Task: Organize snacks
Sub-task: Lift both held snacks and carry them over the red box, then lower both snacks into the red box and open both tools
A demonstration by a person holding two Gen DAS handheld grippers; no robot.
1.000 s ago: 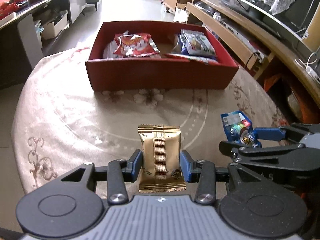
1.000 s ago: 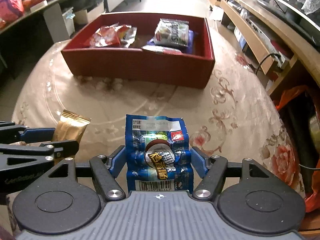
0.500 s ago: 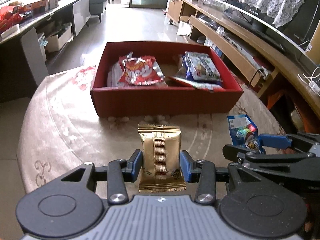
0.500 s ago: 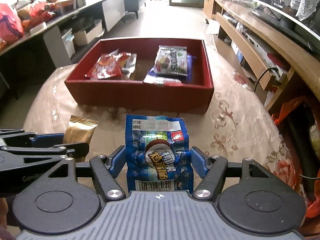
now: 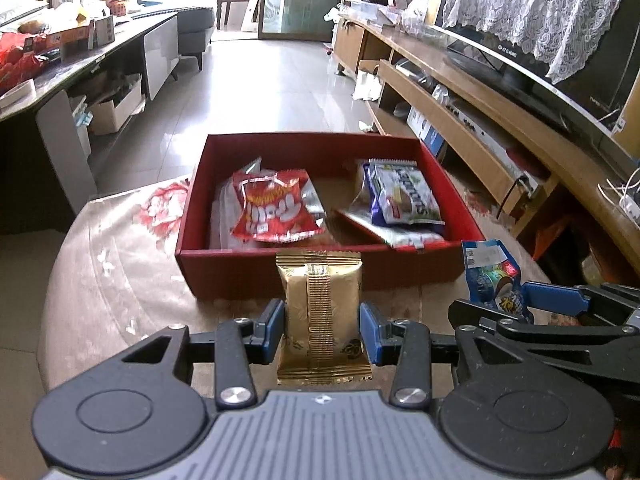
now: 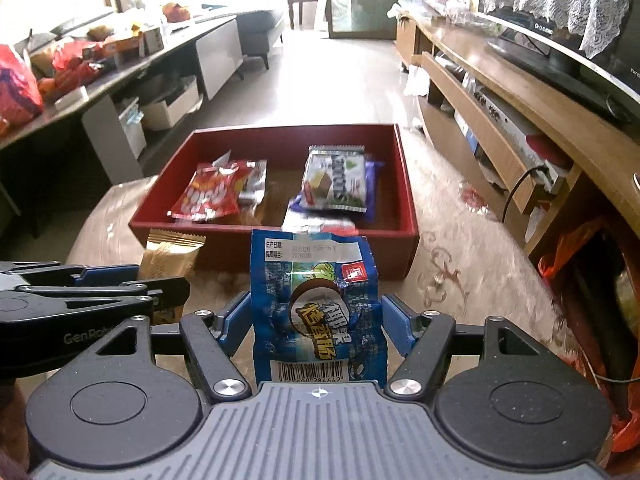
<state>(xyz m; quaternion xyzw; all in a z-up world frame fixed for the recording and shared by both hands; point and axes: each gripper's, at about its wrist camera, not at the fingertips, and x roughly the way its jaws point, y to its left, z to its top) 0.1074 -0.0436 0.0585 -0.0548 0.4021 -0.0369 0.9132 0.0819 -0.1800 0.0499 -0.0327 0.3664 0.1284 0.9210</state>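
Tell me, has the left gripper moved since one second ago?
Yes. The left gripper rose and tilted upward: the red cardboard box sits lower in its view.

Both grippers, left gripper (image 5: 323, 326) and right gripper (image 6: 316, 322), have black linkages, silver screws, blue fingertip pads and ribbed grey bodies.

Both wrist views look forward, close over the table — sharing the red box (image 5: 320, 272) (image 6: 276, 240).

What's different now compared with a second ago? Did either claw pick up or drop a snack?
Neither. Both claws tilted up and edged toward the red cardboard box. The left gripper stays shut on the gold foil packet, the right gripper on the blue snack bag. The snacks in the box lie as before.
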